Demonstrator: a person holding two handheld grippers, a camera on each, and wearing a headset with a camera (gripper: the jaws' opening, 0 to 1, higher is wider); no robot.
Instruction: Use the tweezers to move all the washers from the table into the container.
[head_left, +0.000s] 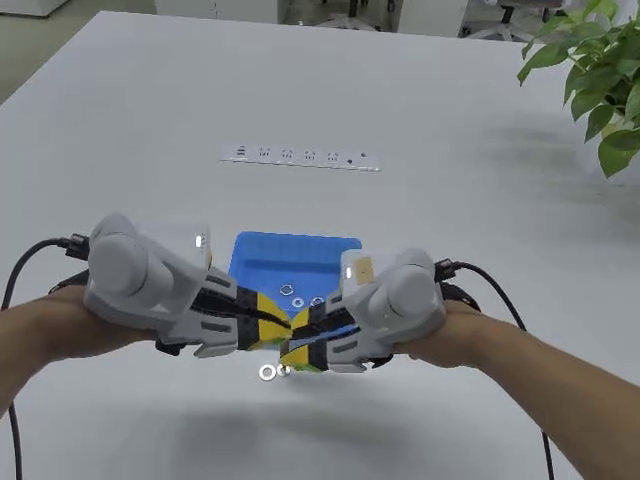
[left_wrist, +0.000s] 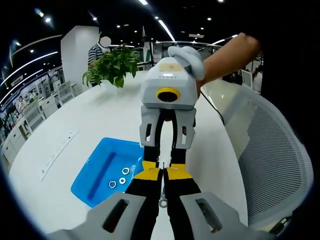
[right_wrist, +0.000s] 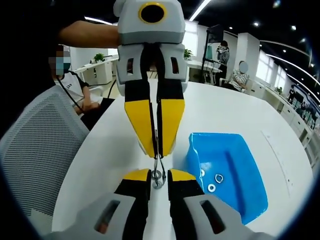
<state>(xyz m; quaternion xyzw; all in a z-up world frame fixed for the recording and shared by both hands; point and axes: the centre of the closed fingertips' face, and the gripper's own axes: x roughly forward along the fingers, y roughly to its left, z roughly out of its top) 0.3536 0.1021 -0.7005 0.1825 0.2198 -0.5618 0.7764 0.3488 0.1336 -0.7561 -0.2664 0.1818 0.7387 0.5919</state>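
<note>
The head view shows the left gripper (head_left: 282, 322) and the right gripper (head_left: 303, 346) meeting tip to tip above the table (head_left: 420, 120), directly in front of the blue container (head_left: 260, 255). The jaw gaps are hidden from this angle.

The right gripper view faces the left gripper head-on. The left gripper's yellow jaws are closed on the tweezers (right_wrist: 157, 150), which project from the slit toward the right gripper. The right gripper's own jaws stand slightly apart, one on each side of the tweezer tips. Whether they press on the tweezers cannot be told.

The container holds three washers (right_wrist: 211, 188), lying flat and close together on its floor. The left gripper view places them toward one end.

One loose washer (head_left: 267, 372) lies on the table outside the container, on the person's side of it, below the meeting jaw tips. In the right gripper view it appears at the tweezer tips, within the gap between the right gripper's jaws. Contact cannot be confirmed.

A power strip (head_left: 300, 157) lies well beyond the container.
</note>
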